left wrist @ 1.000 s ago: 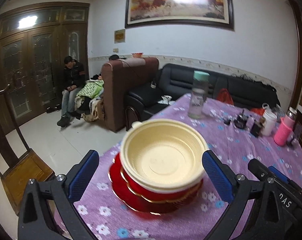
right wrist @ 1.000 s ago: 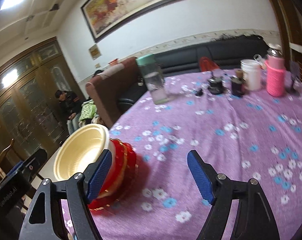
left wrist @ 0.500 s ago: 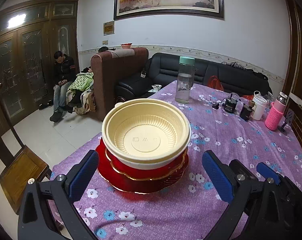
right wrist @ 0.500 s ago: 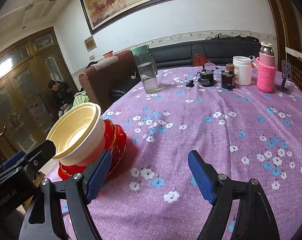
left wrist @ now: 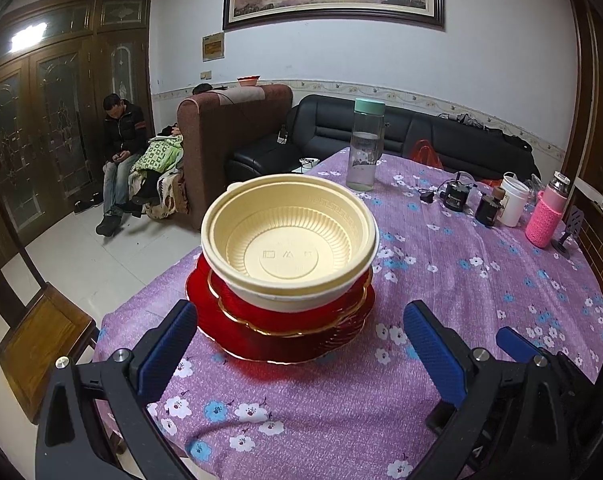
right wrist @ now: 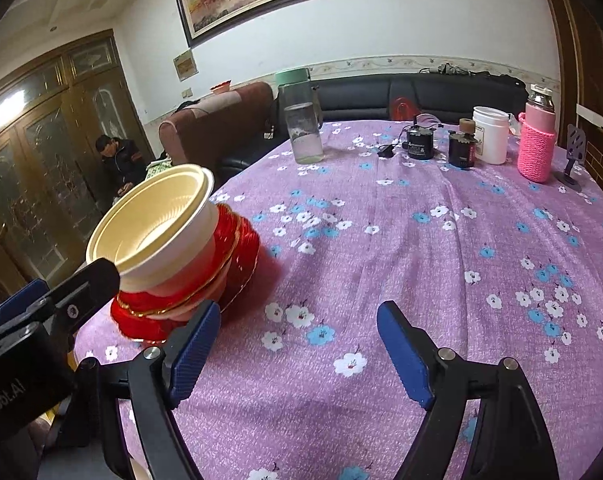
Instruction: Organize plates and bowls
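Note:
Nested cream plastic bowls (left wrist: 289,240) sit on a stack of red gold-rimmed plates (left wrist: 281,328) near the left edge of the purple flowered table (left wrist: 481,300). My left gripper (left wrist: 301,344) is open and empty, just short of the stack, its blue pads either side. In the right wrist view the bowls (right wrist: 153,220) and plates (right wrist: 237,248) are at the left. My right gripper (right wrist: 297,340) is open and empty over the cloth, to the right of the stack.
A clear bottle with a green cap (left wrist: 363,148), a white cup (left wrist: 513,200), a pink-sleeved flask (left wrist: 547,212) and small dark items (left wrist: 457,196) stand at the table's far side. A wooden chair (left wrist: 33,320) is left of the table. A person sits by the sofas (left wrist: 119,160).
Both grippers have drawn back and up from the stack, so it looks smaller and farther. The stack has stayed on the table. Both stay open.

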Available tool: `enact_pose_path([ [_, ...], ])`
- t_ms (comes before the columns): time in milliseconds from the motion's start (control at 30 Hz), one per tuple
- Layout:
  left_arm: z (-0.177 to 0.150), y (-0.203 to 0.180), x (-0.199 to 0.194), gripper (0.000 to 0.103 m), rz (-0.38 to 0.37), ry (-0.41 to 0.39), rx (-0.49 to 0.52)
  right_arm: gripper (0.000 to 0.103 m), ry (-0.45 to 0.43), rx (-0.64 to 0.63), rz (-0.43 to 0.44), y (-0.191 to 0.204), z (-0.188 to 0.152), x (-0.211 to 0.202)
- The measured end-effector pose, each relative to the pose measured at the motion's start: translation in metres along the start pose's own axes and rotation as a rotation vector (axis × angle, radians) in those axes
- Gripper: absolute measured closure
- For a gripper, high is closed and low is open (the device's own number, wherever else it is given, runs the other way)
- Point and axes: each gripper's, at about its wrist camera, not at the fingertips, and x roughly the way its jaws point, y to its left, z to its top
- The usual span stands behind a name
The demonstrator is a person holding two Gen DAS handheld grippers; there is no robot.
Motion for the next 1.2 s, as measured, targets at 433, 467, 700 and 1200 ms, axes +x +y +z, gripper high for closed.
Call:
enact_pose_path([
  [433,-0.004,0.049,0.009,0.0,0.006,0.025,-0.095,0.016,0.002,0.027,-0.027,-0.01,0.0,0.009],
  [467,-0.003,0.054,0.01,0.0,0.011,0.027,-0.105,0.016,-0.007,0.04,-0.033,-0.013,0.003,0.007],
  [700,-0.004,0.104,0.029,0.0,0.092,0.047,-0.199,0.016,-0.011,0.063,-0.025,-0.015,0.016,0.012],
  [1200,-0.025,0.17,0.083,0.0,0.322,0.173,-0.22,0.016,0.132,-0.11,0.051,0.044,0.002,0.043],
])
